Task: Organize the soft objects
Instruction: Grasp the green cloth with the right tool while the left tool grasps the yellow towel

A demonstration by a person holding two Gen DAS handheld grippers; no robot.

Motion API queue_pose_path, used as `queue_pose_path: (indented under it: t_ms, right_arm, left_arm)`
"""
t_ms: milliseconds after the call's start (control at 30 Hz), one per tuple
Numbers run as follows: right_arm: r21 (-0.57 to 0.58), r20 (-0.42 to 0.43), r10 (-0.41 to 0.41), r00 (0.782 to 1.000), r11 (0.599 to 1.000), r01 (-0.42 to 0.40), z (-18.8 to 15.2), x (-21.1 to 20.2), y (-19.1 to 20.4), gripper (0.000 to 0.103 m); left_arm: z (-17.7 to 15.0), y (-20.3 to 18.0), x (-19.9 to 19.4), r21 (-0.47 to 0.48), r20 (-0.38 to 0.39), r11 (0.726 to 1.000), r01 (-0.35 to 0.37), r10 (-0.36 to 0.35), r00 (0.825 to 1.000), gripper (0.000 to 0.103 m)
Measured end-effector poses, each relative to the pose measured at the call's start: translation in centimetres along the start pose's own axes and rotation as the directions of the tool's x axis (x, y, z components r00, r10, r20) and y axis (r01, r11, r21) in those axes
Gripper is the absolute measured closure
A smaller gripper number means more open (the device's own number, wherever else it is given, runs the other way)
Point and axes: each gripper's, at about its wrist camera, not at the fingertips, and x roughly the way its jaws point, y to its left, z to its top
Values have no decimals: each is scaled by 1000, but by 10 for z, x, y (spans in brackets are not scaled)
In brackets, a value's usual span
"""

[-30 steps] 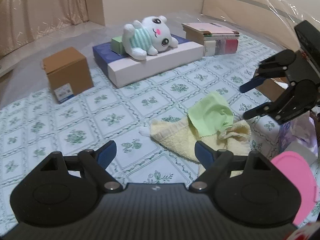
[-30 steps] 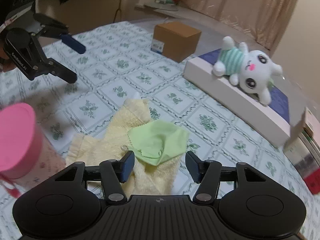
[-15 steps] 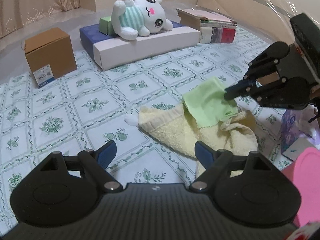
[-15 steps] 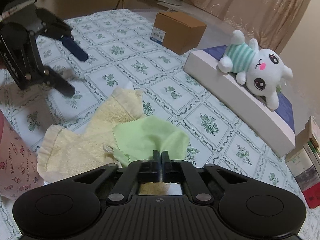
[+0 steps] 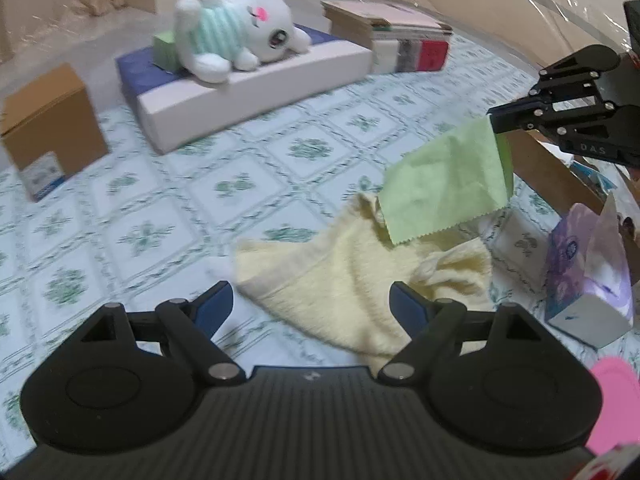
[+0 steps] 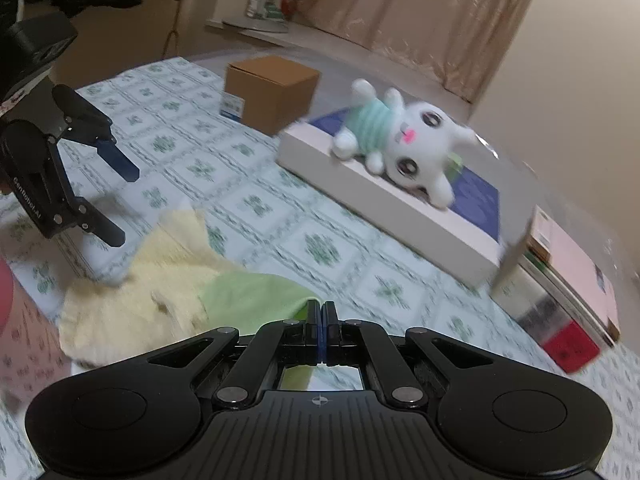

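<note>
- Patterned worktop under both your tools; left hand-held gripper wide open, empty, over yellow towel.
- Right hand-held gripper clamped on green cloth, corner lifted.
- Step: separating cloth. Next: carry clear, then take the towel.

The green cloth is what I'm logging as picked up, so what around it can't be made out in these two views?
- Green cloth: right wrist view, its pinched corner is hidden between the right gripper fingers.
- Yellow towel: left wrist view, near edge hidden behind the left gripper body.
- Pink object: cut off by the frame edge.
- Brown box label: blurred, unreadable.
</note>
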Motion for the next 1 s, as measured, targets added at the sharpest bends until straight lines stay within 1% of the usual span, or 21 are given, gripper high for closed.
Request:
queue_pose_path:
  t_ms: [133, 233, 333, 400, 567, 733, 833, 900, 933, 1000]
  right_arm:
    - [44, -32, -58, 998, 997, 60, -18, -5, -17, 103]
    - [85, -60, -65, 996, 994, 70, -29, -5, -29, 103]
    - [123, -89, -9, 996, 992, 19, -35, 1, -35, 103]
    - [129, -104, 31, 994, 991, -18, -35, 7, -34, 103]
    - [134, -133, 106, 986, 987, -88, -33, 27, -28, 103]
    - [148, -150, 154, 977, 980, -132, -35, 41, -29, 103]
    - [150, -163, 173, 971, 977, -149, -37, 44, -29, 103]
    - [151, -166, 180, 970, 976, -155, -38, 47, -31, 102]
    - [149, -168, 181, 969, 976, -156, -39, 48, -31, 102]
    - [152, -165, 177, 970, 977, -152, -41, 49, -33, 102]
  left_arm:
    - [8, -11, 20, 22, -43, 999, 45, -44, 998, 20]
    - [13, -19, 34, 38, -80, 996, 76, -73, 994, 19]
    - [18, -24, 48, 43, -111, 992, 116, -111, 988, 20]
    - [21, -27, 56, 46, -129, 990, 134, -127, 984, 19]
    - [25, -36, 75, 101, -176, 986, 135, -116, 978, 19]
    - [29, -42, 88, 143, -218, 979, 148, -114, 969, 21]
    - [33, -51, 89, 191, -237, 965, 182, -135, 962, 22]
    - [32, -58, 94, 253, -260, 953, 166, -98, 961, 22]
    - [32, -60, 96, 269, -267, 949, 168, -94, 959, 21]
    - [34, -60, 98, 270, -283, 949, 166, -87, 955, 21]
